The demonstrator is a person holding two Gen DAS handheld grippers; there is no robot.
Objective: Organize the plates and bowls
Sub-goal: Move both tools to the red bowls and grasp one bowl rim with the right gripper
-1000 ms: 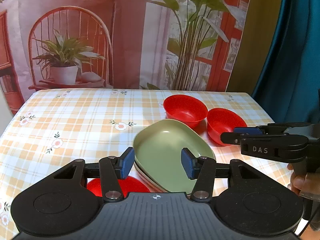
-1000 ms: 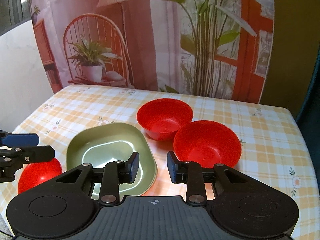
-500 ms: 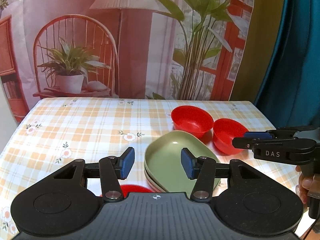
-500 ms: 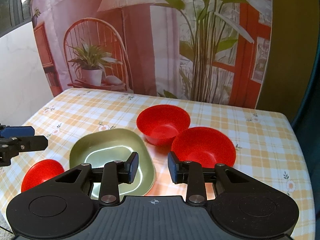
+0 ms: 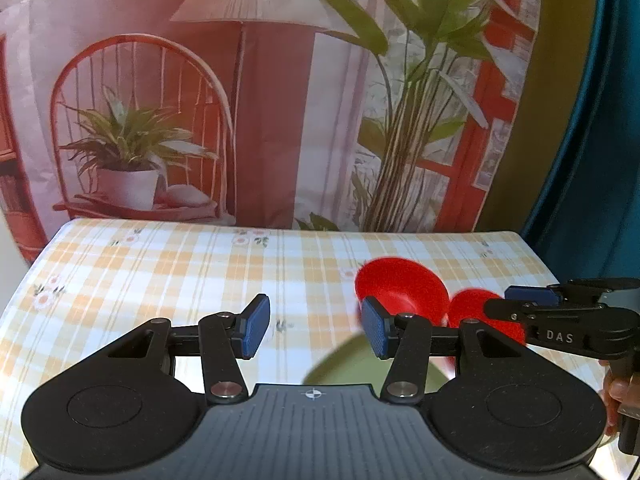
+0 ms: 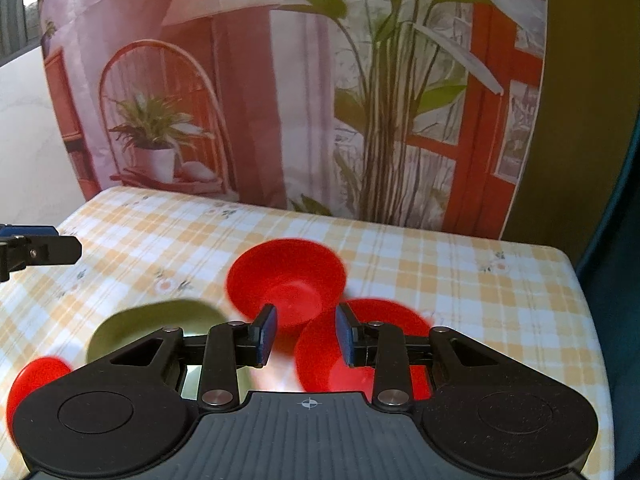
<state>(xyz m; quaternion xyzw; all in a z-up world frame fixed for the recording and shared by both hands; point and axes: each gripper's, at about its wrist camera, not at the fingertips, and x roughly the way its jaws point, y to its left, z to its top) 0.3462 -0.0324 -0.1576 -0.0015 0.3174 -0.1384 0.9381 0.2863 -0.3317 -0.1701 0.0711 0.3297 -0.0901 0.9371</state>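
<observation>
Two red bowls stand side by side on the checked tablecloth: the far one (image 6: 286, 280) and the near one (image 6: 360, 344), also in the left wrist view (image 5: 402, 284) (image 5: 480, 308). A green plate (image 6: 156, 324) lies left of them, partly hidden behind my gripper body; it shows in the left wrist view (image 5: 348, 364). A third red bowl (image 6: 38, 372) sits at the near left. My right gripper (image 6: 306, 334) is open and empty above the near bowl's left rim. My left gripper (image 5: 316, 330) is open and empty, above the plate's far edge.
The table (image 5: 160, 272) carries an orange checked cloth with small flowers. A printed backdrop (image 5: 260, 100) of a chair, lamp and plants hangs behind the far edge. A teal curtain (image 5: 616, 140) hangs at the right. The table's right edge (image 6: 580, 300) lies near the bowls.
Both grippers have pulled back and tilted up, so the dishes sit lower and blurred in both views. Both stay open and empty. The dishes have not moved.
</observation>
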